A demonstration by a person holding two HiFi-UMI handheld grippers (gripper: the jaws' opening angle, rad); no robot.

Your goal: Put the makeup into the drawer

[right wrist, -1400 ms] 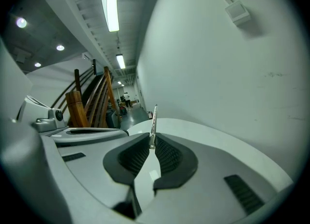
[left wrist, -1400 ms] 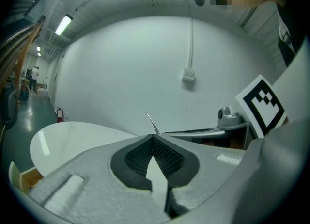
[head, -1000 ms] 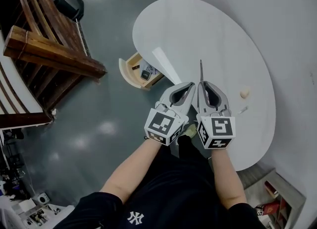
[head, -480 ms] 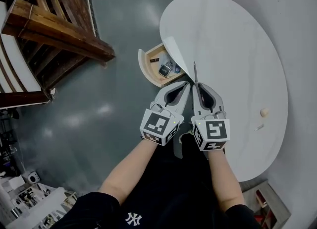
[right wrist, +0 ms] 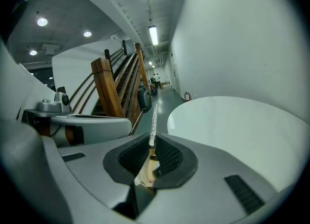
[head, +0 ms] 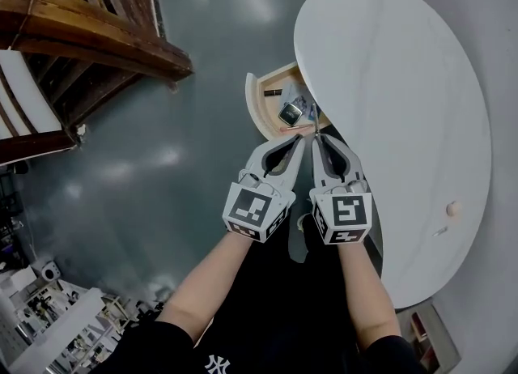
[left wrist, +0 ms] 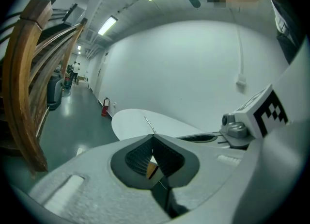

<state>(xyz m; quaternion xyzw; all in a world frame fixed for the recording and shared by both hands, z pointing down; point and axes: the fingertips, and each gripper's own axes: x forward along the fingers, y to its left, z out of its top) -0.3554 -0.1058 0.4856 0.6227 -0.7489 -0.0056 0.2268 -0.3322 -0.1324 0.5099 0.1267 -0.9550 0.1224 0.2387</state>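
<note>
My right gripper (right wrist: 152,140) has its pads (right wrist: 167,156) clamped on a thin makeup stick (right wrist: 153,121), which juts straight out ahead of the tips. My left gripper (left wrist: 153,138) has its fingers pressed together at the tips with nothing between them.

From the head view, both sets of tips sit side by side at the near edge of the open wooden drawer (head: 252,113), with the stick pointing in towards it. Through the gap behind the right pads I can see the drawer's pale wood below.

Inside the drawer lie a square compact (head: 290,113) and a few other small items I cannot make out. The drawer sticks out from under the white oval table (head: 388,65). A small beige thing (head: 452,209) lies on the tabletop, well apart from the drawer and towards the far right rim. A wooden stair rail (head: 89,32) stands across the grey floor (head: 162,162) on the drawer's other side.
</note>
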